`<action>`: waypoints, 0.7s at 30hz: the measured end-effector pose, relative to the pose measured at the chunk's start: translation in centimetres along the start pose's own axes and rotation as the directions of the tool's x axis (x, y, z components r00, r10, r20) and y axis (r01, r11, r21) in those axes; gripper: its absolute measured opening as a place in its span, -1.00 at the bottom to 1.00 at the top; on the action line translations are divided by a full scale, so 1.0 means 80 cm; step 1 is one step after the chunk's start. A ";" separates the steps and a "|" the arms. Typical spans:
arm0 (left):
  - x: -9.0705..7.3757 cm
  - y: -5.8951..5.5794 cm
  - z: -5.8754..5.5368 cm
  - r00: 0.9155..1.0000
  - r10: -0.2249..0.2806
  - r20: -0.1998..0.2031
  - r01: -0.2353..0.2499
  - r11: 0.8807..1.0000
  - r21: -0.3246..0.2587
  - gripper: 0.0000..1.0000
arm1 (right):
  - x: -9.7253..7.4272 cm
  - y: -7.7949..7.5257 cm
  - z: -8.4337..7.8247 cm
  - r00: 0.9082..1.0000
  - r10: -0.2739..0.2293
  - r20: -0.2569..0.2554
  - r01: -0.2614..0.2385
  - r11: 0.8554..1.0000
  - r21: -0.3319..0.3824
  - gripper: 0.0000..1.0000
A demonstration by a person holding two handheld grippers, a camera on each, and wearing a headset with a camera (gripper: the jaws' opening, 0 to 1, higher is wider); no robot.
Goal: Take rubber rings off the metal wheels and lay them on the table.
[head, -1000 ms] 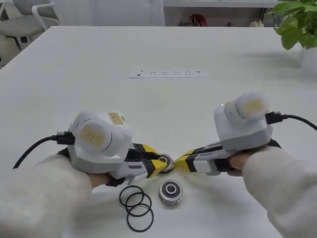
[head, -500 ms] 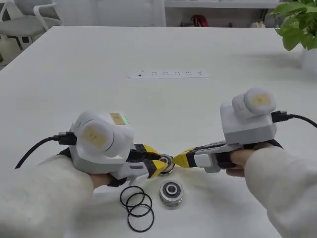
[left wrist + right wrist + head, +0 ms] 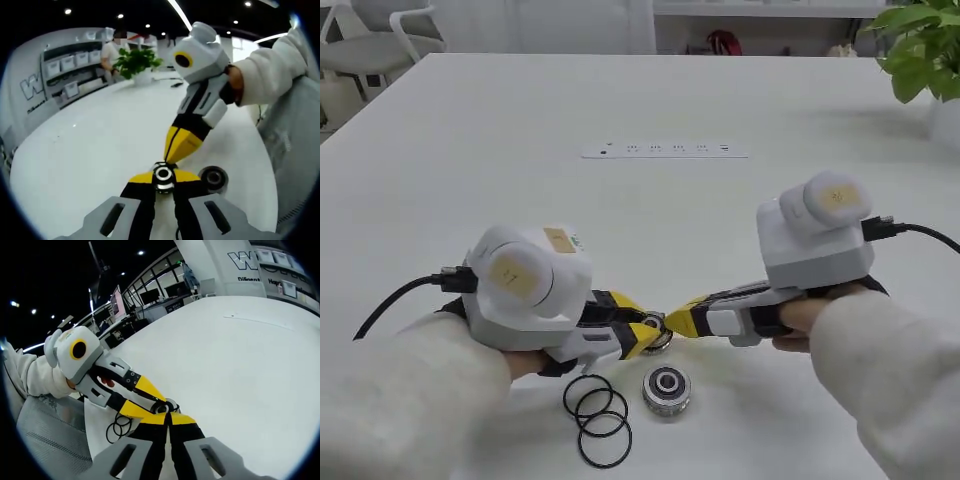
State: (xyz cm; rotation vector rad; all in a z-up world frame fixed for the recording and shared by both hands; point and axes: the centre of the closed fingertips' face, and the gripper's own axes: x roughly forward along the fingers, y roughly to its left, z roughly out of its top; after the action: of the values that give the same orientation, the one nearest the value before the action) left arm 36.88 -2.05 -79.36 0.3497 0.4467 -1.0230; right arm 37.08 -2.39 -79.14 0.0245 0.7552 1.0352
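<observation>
My left gripper (image 3: 646, 336) is shut on a small metal wheel (image 3: 659, 330), held just above the table; in its own view the wheel (image 3: 163, 176) sits between the yellow tips. My right gripper (image 3: 672, 322) comes in from the right with its jaws shut, and its tip touches that wheel's rim (image 3: 162, 407). Whether it pinches a ring there is too small to tell. A second metal wheel (image 3: 666, 388) lies flat on the table below them, also seen as a wheel (image 3: 213, 176) in the left gripper view. Three black rubber rings (image 3: 596, 417) lie overlapping to its left.
A white power strip (image 3: 665, 151) lies across the middle of the white table (image 3: 520, 150). A potted plant (image 3: 920, 50) stands at the far right corner, and a chair (image 3: 375, 40) at the far left. Cables trail from both grippers.
My right gripper has moved slightly left and up, bringing its tip onto the held wheel. The left gripper and the things on the table have stayed put.
</observation>
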 end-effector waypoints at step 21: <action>-0.001 -0.001 0.000 1.000 -0.001 0.008 0.001 1.000 -0.003 -0.72 | 0.000 0.001 0.002 1.000 0.009 0.000 -0.009 1.000 -0.015 -1.00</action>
State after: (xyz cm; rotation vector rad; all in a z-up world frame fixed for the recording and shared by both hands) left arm 36.79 -1.98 -79.34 0.3425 0.4418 -1.0246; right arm 37.10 -2.27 -78.96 0.0146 0.7481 1.0493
